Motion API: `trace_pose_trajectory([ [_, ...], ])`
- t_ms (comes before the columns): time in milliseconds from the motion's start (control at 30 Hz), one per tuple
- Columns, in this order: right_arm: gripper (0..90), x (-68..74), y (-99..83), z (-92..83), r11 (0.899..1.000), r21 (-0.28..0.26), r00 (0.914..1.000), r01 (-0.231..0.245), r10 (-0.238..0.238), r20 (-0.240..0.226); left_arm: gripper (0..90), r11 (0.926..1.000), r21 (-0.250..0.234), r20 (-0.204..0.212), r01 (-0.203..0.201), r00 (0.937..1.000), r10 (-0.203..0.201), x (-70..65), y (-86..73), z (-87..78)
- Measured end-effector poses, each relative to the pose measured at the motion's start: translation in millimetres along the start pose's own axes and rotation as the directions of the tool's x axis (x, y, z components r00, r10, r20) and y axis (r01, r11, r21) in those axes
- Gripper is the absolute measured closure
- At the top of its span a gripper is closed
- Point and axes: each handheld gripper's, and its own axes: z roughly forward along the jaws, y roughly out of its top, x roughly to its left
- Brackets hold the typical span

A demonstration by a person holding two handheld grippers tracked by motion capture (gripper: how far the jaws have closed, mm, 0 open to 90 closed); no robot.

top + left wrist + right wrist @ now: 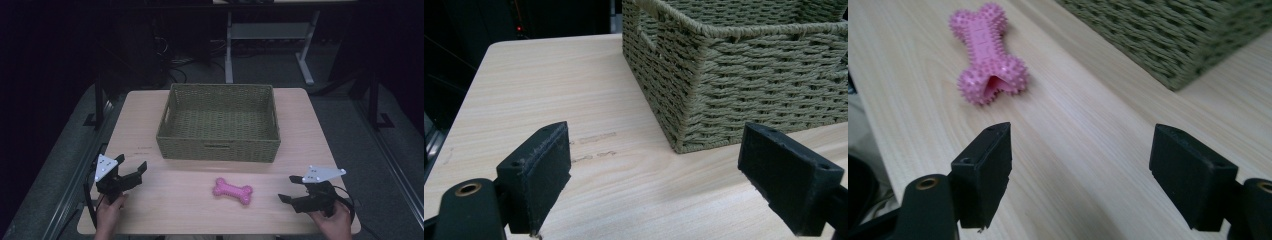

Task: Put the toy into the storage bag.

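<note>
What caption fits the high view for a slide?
Pink bone toy lies on the table before an empty woven basket, between the open left hand-held gripper and right hand-held gripper.

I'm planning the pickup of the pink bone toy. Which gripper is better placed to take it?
Probably the right gripper. Its open jaws point toward the pink bone toy, which lies close ahead in its own view. The left gripper is also open but faces the basket.

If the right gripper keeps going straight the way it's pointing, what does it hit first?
Probably bare table: the pink bone toy lies left of the right gripper's line, the basket to its right.
</note>
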Motion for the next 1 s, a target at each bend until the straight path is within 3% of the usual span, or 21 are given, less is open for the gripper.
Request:
trace_pose_trajectory([
  [400,22.6,5.0,24.9,8.2,0.998,0.025,0.9976,0.057,-0.056,-0.042,12.9,1.0,0.001,-0.004,0.0,1.0,0.0,1.1,0.1,0.6],
  [1000,18.9,12.7,48.3,21.2,0.987,0.116,0.9915,0.114,-0.106,-0.076,13.0,0.9999,0.004,0.006,-0.011,0.9999,0.011,-2.8,0.3,2.0],
])
